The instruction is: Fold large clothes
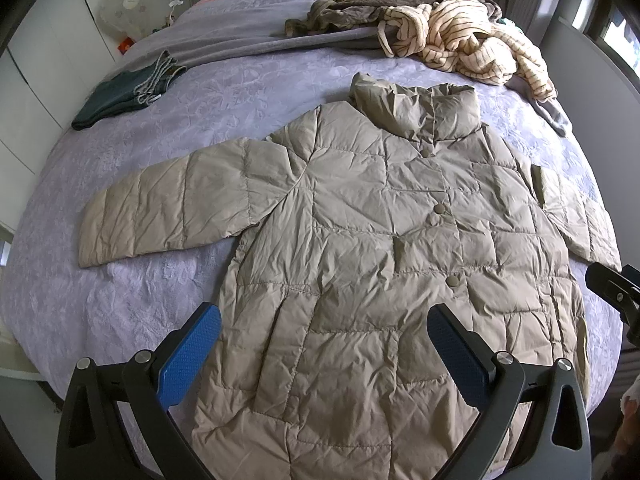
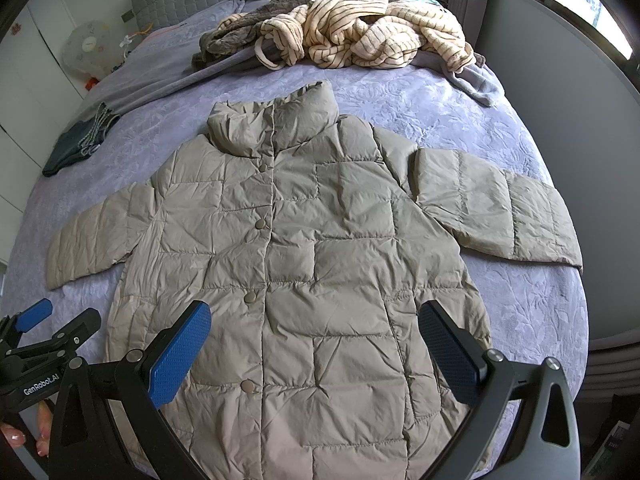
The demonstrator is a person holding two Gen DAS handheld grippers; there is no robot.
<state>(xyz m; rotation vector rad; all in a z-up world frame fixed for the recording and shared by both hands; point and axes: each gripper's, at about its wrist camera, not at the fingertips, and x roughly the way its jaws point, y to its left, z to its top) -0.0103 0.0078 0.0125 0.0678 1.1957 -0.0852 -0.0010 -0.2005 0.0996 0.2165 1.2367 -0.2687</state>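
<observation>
Lavender bed (image 1: 120, 280) holds the coat (image 1: 380, 260) flat, collar far, hem nearest; left gripper (image 1: 324, 340) and right gripper (image 2: 316, 336) hover released above the hem

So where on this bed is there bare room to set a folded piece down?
Bare lilac bedspread lies below the beige quilted puffer coat's left sleeve, and between its collar and the folded dark-green garment. More lies beyond the right sleeve. The headboard end is crowded by the cream striped robe pile.
</observation>
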